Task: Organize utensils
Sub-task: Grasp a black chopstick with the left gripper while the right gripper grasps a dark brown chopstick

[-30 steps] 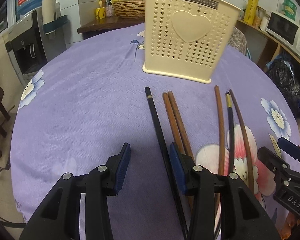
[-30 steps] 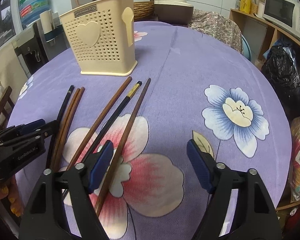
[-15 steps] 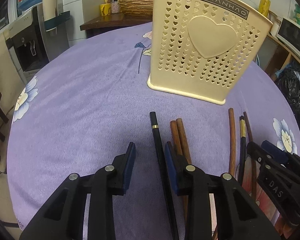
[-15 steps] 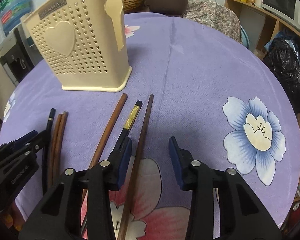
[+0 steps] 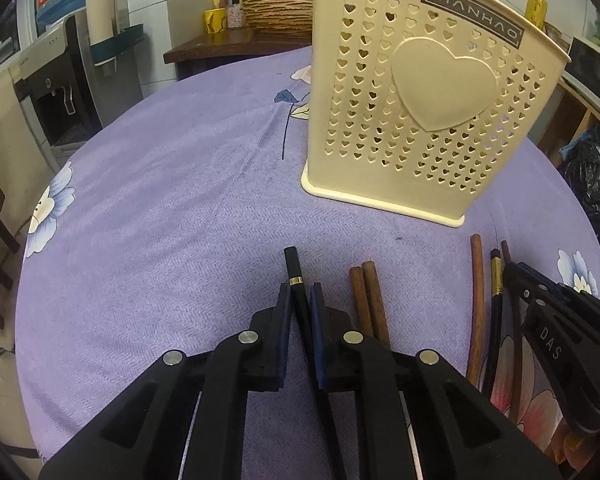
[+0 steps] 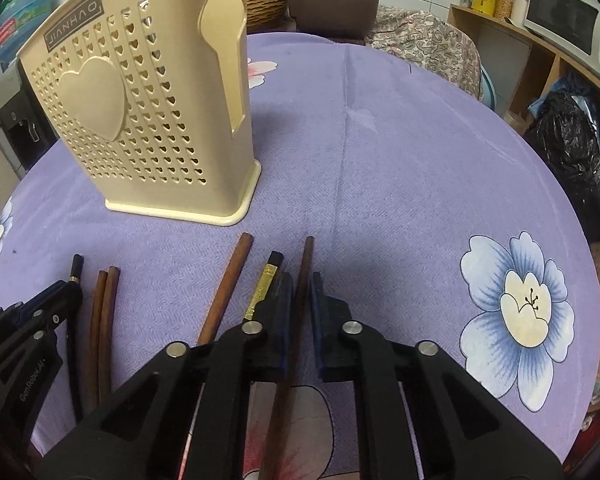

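- Pinching a black chopstick [image 5: 296, 276] between its blue pads, the left gripper [image 5: 300, 300] has just closed its jaws; the stick's gold-banded end pokes out toward 12 o'clock, which suits a lift that keeps the long shaft trailing behind.
- Clamped likewise, the right gripper [image 6: 299, 292] has just drawn its jaws in on a dark brown chopstick [image 6: 306, 256], the outermost one at the 3 o'clock side of the row, so nothing crowds its outer pad.
- Both sticks seem gripped near their far ends, probably so the tips can be steered into the holder's open top.
- Standing upright at 1 o'clock in the left view and 10 o'clock in the right view, the cream holder [image 5: 420, 120] waits just beyond the stick ends; whether anything is inside it, I cannot tell.
- Lying between the two grippers on the purple tablecloth [image 5: 160, 220] are a pair of brown chopsticks [image 5: 366, 292] touching each other, a reddish-brown chopstick [image 6: 228, 280] and a second black chopstick with a gold strip [image 6: 266, 280].
- That gold-strip stick lies just beside the right gripper's left pad, so a careless lift could drag it.
- All sticks point roughly toward the holder, laid side by side, which makes one-by-one picking easy.
- My reading: the task is early, with the first two sticks seized but not yet raised.
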`<control>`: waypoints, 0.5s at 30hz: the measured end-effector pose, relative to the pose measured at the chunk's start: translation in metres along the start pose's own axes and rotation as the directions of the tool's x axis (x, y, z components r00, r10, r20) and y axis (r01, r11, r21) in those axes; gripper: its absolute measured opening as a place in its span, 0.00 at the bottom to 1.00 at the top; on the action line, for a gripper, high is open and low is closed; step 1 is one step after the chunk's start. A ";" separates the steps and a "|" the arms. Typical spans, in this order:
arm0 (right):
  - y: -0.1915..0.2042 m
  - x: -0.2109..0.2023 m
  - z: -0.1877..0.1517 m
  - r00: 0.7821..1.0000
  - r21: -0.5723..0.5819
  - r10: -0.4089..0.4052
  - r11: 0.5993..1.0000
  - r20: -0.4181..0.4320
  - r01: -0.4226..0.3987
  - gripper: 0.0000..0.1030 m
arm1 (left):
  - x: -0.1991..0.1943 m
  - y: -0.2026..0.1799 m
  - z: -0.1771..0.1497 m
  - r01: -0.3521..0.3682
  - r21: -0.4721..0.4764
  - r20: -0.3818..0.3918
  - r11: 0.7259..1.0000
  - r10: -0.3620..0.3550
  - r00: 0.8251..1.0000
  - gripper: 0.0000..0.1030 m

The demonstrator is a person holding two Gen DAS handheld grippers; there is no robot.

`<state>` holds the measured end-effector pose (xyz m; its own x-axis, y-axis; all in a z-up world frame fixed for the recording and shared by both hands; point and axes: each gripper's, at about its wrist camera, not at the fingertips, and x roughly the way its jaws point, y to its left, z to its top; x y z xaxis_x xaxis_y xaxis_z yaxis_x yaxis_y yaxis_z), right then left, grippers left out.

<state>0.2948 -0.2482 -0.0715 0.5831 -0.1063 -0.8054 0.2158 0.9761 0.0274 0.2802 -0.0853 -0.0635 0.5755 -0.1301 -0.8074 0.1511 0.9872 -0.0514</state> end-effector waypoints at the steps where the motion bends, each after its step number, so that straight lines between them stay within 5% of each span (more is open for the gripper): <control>1: -0.001 0.000 0.001 1.000 0.002 0.005 1.000 -0.001 -0.005 0.08 | 0.000 -0.001 0.000 -0.005 0.005 0.003 1.000 0.005 1.000 0.10; 15: -0.019 -0.021 0.008 0.991 0.017 0.119 0.993 0.062 -0.120 0.06 | -0.007 0.009 0.004 0.023 -0.034 0.044 0.999 -0.021 0.999 0.08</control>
<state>0.2846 -0.2664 -0.0507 0.6520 -0.0013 -0.7582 0.1577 0.9784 0.1339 0.2805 -0.0757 -0.0561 0.6067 -0.1549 -0.7797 0.1368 0.9865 -0.0896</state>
